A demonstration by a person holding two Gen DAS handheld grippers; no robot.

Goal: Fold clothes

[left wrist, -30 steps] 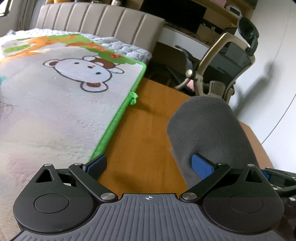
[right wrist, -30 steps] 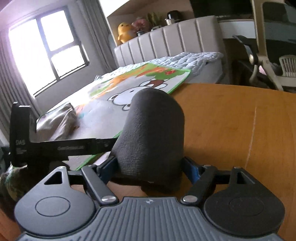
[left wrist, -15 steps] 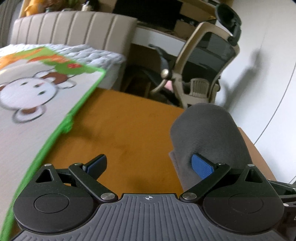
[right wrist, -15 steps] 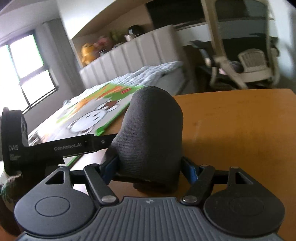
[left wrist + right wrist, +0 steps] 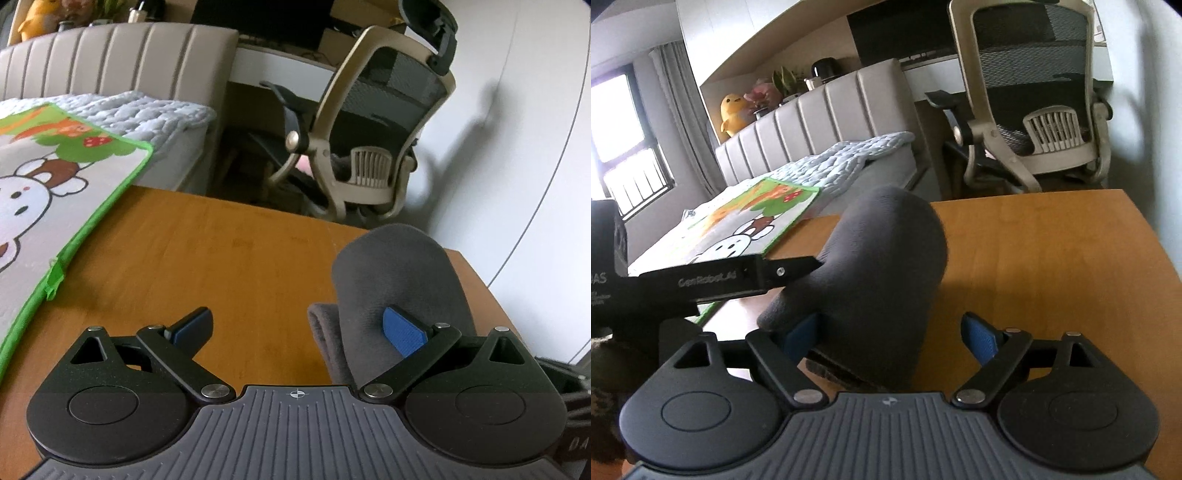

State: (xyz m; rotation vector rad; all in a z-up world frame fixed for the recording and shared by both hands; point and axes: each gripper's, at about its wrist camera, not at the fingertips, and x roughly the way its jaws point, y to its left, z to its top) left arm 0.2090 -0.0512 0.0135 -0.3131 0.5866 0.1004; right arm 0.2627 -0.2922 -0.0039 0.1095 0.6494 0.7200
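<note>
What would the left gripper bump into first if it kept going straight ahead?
Probably the bare wooden table. The left gripper points forward and downward at it, with nothing between its open fingers. The grey garment sits off by its right finger; depth is unclear.

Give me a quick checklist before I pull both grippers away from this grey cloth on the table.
1. Right gripper released: ok. Its jaws have just been opening; the grey cloth sits between them, with a gap at the right-hand pad.
2. Left gripper open: ok. Its jaws stand wide, with the cloth at one pad only.
3. That pad free of the cloth: cannot tell.
4. Cloth supported by the table: ok. It appears to rest on the wood.
5. Fold tidy: not ok. A loose lip sticks out at the near edge.
6. Cloth clear of the play mat: ok. Bare wood lies between them.
</note>
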